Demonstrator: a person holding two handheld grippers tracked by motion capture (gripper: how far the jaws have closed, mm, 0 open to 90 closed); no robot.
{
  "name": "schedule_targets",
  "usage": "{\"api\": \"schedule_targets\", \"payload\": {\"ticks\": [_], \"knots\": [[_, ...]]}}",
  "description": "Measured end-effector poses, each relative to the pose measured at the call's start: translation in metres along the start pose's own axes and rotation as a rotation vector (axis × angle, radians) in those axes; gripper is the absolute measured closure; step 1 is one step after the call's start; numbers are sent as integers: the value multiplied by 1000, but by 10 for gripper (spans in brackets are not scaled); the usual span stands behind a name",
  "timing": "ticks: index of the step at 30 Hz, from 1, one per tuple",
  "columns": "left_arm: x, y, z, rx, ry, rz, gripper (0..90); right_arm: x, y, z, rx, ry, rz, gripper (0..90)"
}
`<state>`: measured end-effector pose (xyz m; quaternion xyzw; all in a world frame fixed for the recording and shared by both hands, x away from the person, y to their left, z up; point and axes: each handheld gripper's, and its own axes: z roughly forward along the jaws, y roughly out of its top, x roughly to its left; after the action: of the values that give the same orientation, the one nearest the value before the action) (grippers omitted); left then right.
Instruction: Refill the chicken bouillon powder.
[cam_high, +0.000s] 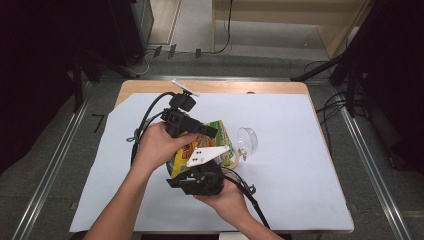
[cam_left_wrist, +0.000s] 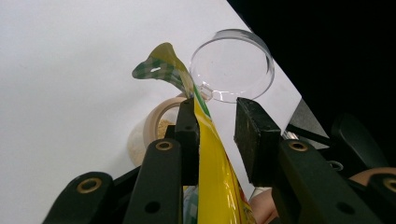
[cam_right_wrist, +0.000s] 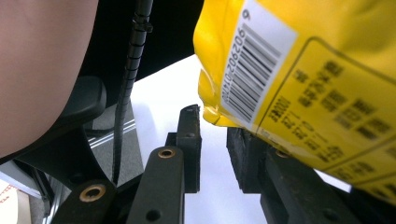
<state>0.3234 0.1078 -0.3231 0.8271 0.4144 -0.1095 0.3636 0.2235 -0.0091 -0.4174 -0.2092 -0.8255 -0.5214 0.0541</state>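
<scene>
A yellow snack bag (cam_high: 212, 137) is held up over the middle of the white sheet, between both hands. In the left gripper view the bag's upper edge (cam_left_wrist: 210, 154) stands between the jaws of my left gripper (cam_left_wrist: 217, 109). It lies against one pad, and a gap shows before the other pad. A torn checked corner (cam_left_wrist: 161, 65) curls above the jaws. My right gripper (cam_right_wrist: 214, 123) is under the bag's barcode side (cam_right_wrist: 299, 79). Its jaws stand apart with white paper showing between them, and the bag rests over one jaw. In the high view my left gripper (cam_high: 200, 131) is above the bag and my right gripper (cam_high: 199, 175) below it.
A clear round plastic cup (cam_high: 248, 140) (cam_left_wrist: 231, 65) lies on the sheet just right of the bag. A beige ring-shaped dish with powder (cam_left_wrist: 156, 123) (cam_high: 234, 161) sits under the bag's right side. The white sheet (cam_high: 300, 165) covers the wooden table (cam_high: 220, 86).
</scene>
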Motion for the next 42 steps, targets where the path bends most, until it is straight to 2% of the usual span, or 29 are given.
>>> {"api": "schedule_targets", "payload": {"ticks": [42], "knots": [[-2, 0, 0, 5, -2, 4, 691, 0, 0, 0, -1, 1, 4, 758]]}}
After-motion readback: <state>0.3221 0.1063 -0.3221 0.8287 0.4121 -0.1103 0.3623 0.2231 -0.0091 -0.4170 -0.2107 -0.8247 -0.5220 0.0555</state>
